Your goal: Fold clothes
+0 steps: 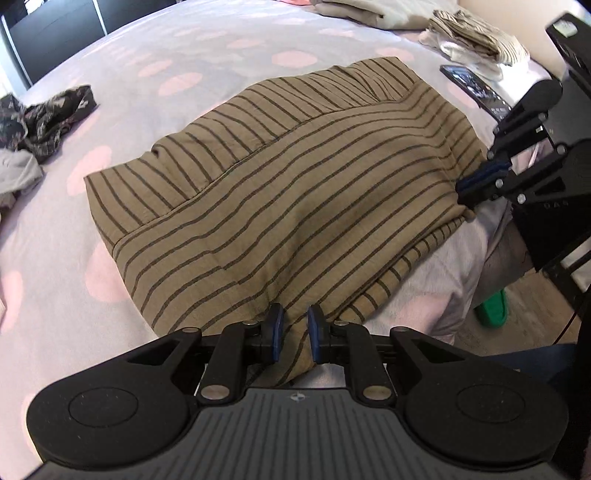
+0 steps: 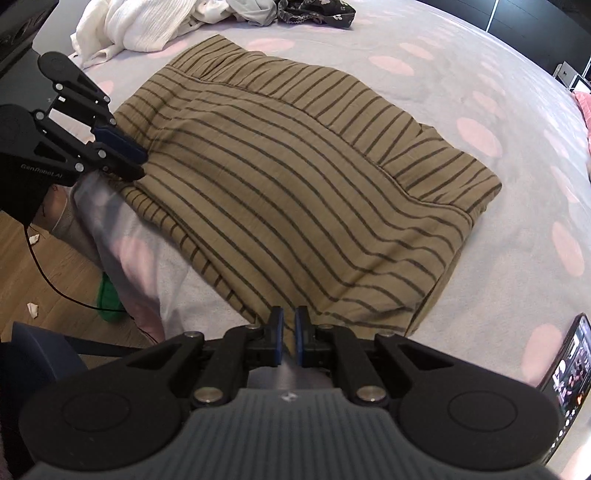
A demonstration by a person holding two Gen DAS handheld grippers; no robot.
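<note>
An olive-brown garment with dark stripes [image 1: 280,192] lies folded flat on the bed, its near edge hanging toward the bed's side. My left gripper [image 1: 295,334] is shut on a bunch of that near edge, the cloth pinched between the blue pads. The right wrist view shows it [image 2: 125,158] clamped on the garment's left corner [image 2: 155,173]. My right gripper [image 2: 289,332] is shut on the hem at the other near corner of the striped garment [image 2: 295,192]. In the left wrist view it [image 1: 469,188] sits at the garment's right edge.
The bedsheet [image 1: 184,55] is lilac with pink dots. A phone [image 1: 476,92] [image 2: 569,373] lies to the right. Folded clothes [image 1: 472,37] sit at the back, a dark floral piece [image 1: 48,118] and white clothes [image 2: 140,26] to the left. Something green [image 2: 107,295] lies on the wooden floor.
</note>
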